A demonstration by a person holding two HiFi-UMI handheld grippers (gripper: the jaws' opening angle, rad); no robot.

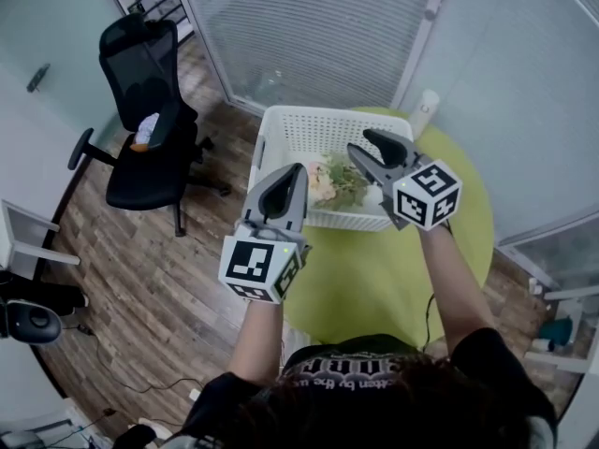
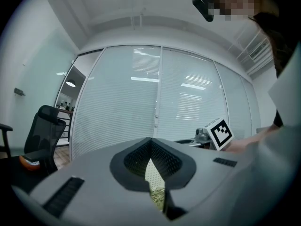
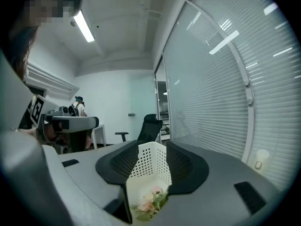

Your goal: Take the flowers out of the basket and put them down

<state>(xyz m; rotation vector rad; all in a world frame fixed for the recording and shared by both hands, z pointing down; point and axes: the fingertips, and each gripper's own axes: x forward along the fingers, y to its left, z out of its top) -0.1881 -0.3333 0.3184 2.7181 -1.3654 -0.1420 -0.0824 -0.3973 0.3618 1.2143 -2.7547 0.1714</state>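
A white perforated basket (image 1: 309, 129) stands on the far side of a round green table (image 1: 374, 269). A small bunch of pale pink flowers with green leaves (image 1: 337, 183) lies inside it, near its front wall. My right gripper (image 1: 363, 142) hovers over the basket's right part, just above the flowers, open with nothing between its pads. In the right gripper view the basket (image 3: 150, 166) and the flowers (image 3: 150, 202) show through the gap of the right gripper (image 3: 153, 147). My left gripper (image 1: 281, 190) is shut and empty, above the basket's front left corner; the left gripper (image 2: 151, 142) points level at the blinds.
A black office chair (image 1: 145, 110) stands on the wooden floor at the left. A glass wall with blinds (image 1: 309, 26) runs behind the table. A small white cylinder (image 1: 426, 108) sits at the table's far edge. A monitor and cables lie at the lower left.
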